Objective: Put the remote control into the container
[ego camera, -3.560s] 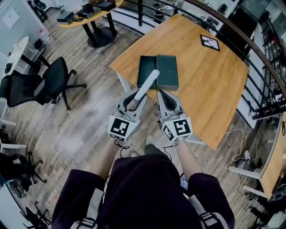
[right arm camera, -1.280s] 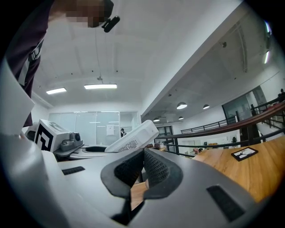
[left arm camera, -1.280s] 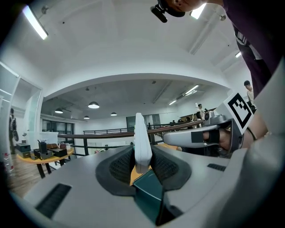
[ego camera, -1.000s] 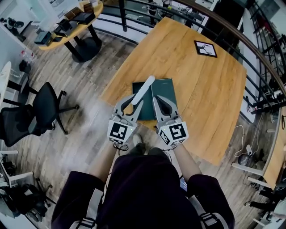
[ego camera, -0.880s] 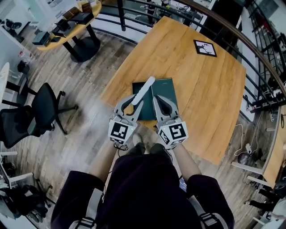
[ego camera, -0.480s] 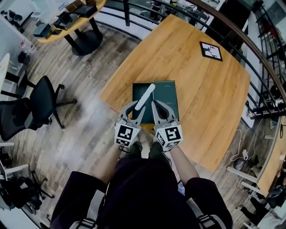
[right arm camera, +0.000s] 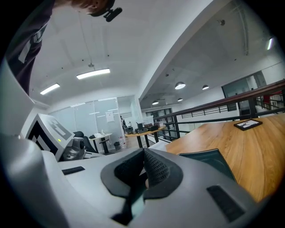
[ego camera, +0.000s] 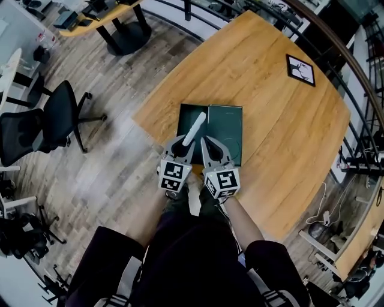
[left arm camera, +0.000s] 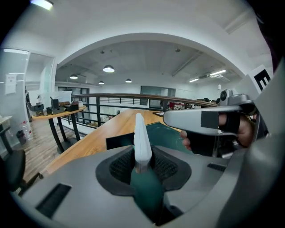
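Note:
A long white remote control (ego camera: 194, 128) sticks forward and up from my left gripper (ego camera: 182, 143), whose jaws are shut on its lower end. In the left gripper view the remote (left arm camera: 140, 140) stands edge-on between the ribbed pads. It hangs over the left half of the dark green container (ego camera: 225, 123), an open box lying flat near the wooden table's front corner. My right gripper (ego camera: 206, 143) is close beside the left one, jaws shut with nothing between them (right arm camera: 143, 167). The container (right arm camera: 209, 161) lies just ahead of it.
The wooden table (ego camera: 270, 114) carries a small black-framed card (ego camera: 300, 70) at its far right. A black office chair (ego camera: 48, 120) stands on the plank floor to the left. A railing (left arm camera: 133, 100) runs behind the table, and another table (ego camera: 114, 9) is at the far left.
Both grippers have moved together, forward and down toward the table, so they now hang over the container's near edge. The remote has stayed in the left gripper's hold.

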The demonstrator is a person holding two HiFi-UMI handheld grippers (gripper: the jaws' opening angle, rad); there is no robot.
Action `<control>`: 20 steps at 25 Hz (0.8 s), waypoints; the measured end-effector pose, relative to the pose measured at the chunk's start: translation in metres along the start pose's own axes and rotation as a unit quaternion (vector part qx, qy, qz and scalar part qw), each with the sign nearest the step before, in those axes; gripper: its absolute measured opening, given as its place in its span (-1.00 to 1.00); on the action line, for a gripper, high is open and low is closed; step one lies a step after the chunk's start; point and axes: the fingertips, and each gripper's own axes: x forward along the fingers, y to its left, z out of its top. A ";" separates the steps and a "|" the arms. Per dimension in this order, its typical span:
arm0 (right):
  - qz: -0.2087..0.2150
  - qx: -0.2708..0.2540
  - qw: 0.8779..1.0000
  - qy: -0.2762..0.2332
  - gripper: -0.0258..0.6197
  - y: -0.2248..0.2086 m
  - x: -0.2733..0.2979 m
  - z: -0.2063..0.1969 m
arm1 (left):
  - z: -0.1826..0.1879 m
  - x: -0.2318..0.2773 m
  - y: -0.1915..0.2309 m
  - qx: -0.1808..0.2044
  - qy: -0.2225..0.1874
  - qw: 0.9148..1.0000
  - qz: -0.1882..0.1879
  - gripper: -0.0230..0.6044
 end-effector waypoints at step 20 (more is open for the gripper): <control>0.003 0.008 1.000 0.013 -0.87 -0.014 -0.010 -0.015 | -0.066 0.040 -0.002 -0.045 0.201 0.978 0.044 -0.58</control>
